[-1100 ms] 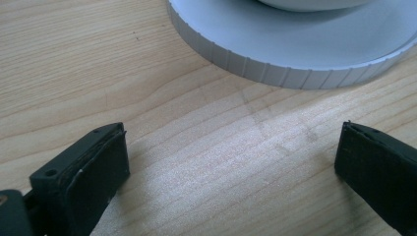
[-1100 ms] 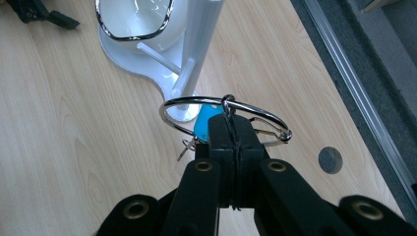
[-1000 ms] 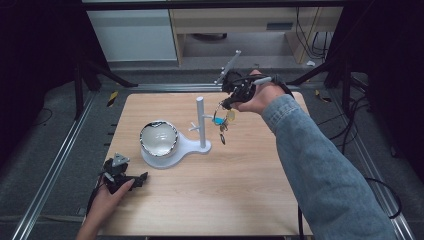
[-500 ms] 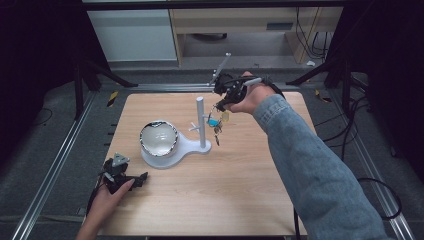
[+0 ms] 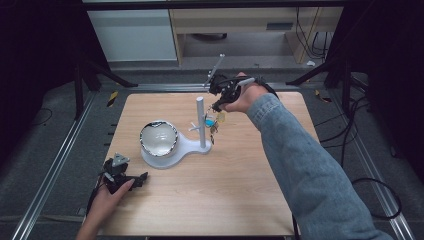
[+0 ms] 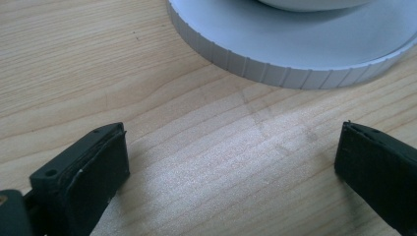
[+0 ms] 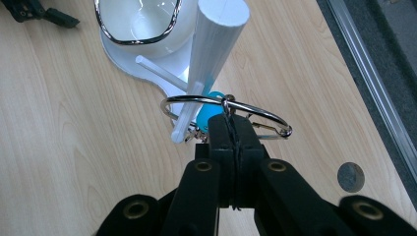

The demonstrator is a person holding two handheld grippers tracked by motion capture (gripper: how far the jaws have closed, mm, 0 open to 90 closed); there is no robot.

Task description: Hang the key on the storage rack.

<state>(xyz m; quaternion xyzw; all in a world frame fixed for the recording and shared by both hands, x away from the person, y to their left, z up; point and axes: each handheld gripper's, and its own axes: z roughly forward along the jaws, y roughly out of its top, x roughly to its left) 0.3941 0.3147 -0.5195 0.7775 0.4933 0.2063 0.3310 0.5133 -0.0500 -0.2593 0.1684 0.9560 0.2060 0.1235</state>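
The right tongs [image 7: 231,129] pinch the key ring [image 7: 223,105] tight, holding it at the white stand's peg [image 7: 184,115] so it can hang there. The left tongs [image 6: 231,162] rest wide apart on the worktop [image 5: 230,195].

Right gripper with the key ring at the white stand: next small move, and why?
Probably ease the right gripper a little further toward the white post and lower it, so the silver key ring slides down the white peg. The jaws are shut on the ring, and the peg tip looks to sit inside the loop, not yet seated.
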